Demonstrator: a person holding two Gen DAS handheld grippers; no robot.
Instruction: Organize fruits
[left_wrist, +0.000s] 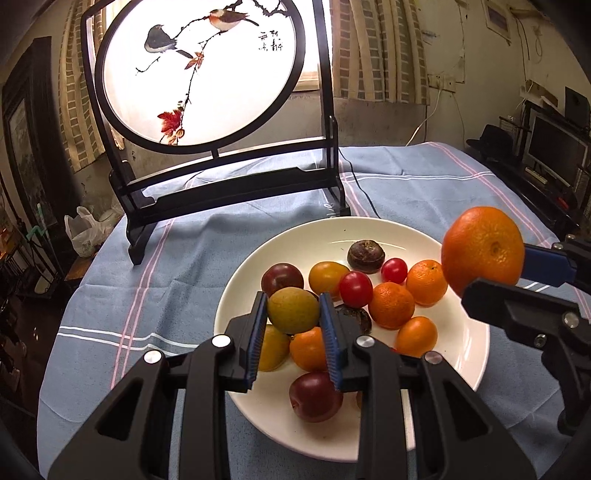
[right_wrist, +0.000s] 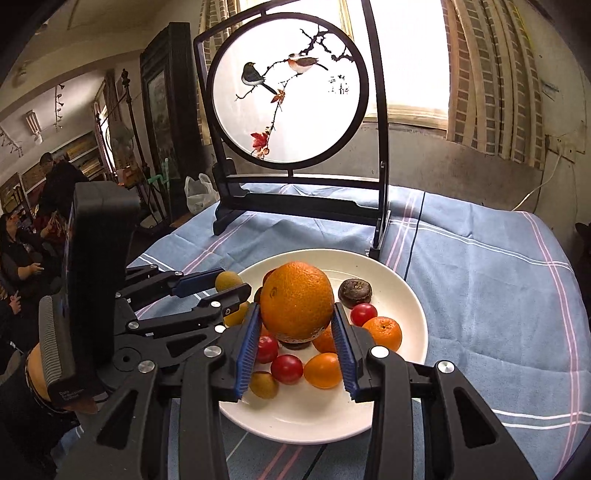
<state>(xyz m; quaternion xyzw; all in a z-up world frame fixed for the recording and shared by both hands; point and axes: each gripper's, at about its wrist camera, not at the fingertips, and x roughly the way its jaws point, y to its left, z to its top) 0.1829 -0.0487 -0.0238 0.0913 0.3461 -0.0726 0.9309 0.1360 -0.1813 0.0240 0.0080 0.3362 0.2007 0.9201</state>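
Note:
A white plate (left_wrist: 469, 354) on the blue cloth holds several fruits: small oranges, red cherry tomatoes, dark plums, two brown water chestnuts and yellow-green fruits. My left gripper (left_wrist: 293, 314) is shut on a yellow-green round fruit (left_wrist: 293, 310) just above the plate's left side. My right gripper (right_wrist: 297, 325) is shut on a large orange (right_wrist: 296, 301) and holds it above the plate (right_wrist: 402, 295). In the left wrist view the orange (left_wrist: 483, 250) hangs over the plate's right rim. In the right wrist view the left gripper's fruit (right_wrist: 228, 280) shows at the plate's left edge.
A black-framed round bird screen (left_wrist: 199, 70) stands on the cloth behind the plate, with a black cable (left_wrist: 364, 188) running past its right foot. The blue striped tablecloth (left_wrist: 424, 184) stretches to the right. A white plastic bag (left_wrist: 83, 230) lies beyond the left table edge. People sit at the far left (right_wrist: 22, 251).

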